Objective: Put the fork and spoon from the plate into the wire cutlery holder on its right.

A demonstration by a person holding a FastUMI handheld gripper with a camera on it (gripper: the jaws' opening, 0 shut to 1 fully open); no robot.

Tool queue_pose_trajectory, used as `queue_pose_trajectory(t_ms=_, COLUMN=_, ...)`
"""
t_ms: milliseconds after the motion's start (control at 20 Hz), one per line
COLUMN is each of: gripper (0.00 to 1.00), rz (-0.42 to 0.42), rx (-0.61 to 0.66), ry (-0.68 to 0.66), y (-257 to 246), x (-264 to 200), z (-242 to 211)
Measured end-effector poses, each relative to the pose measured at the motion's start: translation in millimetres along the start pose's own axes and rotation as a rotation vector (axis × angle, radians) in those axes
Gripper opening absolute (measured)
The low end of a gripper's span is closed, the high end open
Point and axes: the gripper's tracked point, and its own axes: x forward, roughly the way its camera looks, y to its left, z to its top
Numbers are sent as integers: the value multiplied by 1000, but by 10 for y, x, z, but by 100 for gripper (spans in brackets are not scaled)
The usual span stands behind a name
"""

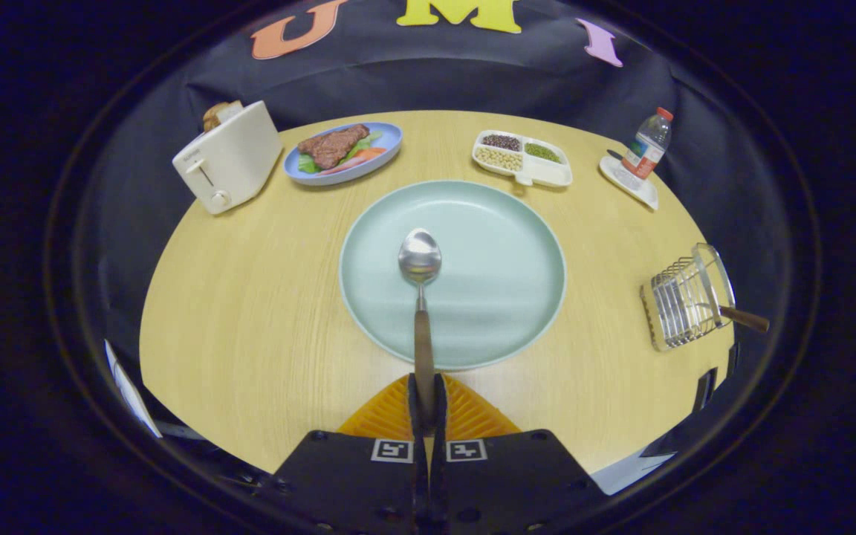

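Observation:
A spoon [420, 297] with a metal bowl and a wooden handle sticks straight out ahead of my gripper [426, 401]. Both fingers are shut on the handle's near end. The spoon's bowl hangs over the middle of a pale green plate [502, 245] on the wooden table. To the right of the plate stands the wire cutlery holder [684, 297]. A wooden handle [746, 319], probably the fork's, pokes out of its top toward the right.
A white toaster [227, 160] stands at the back left. Beside it a blue plate of steak and vegetables [342, 152]. A white divided dish of beans [521, 157] lies behind the green plate. A water bottle [647, 145] stands on a small white tray at the back right.

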Motion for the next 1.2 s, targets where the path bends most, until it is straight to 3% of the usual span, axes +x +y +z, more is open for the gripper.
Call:
queue_pose_trajectory(t_ms=550, gripper=1, rz=22, rx=-99, ry=-90, y=-231, x=-520, z=204)
queue_pose_trajectory(t_ms=850, gripper=1, rz=14, rx=-44, ry=-131, y=-552, x=-815, z=391)
queue_pose_trajectory(t_ms=1200, gripper=1, rz=-20, rx=17, ry=-172, y=-1295, x=-1059, z=491)
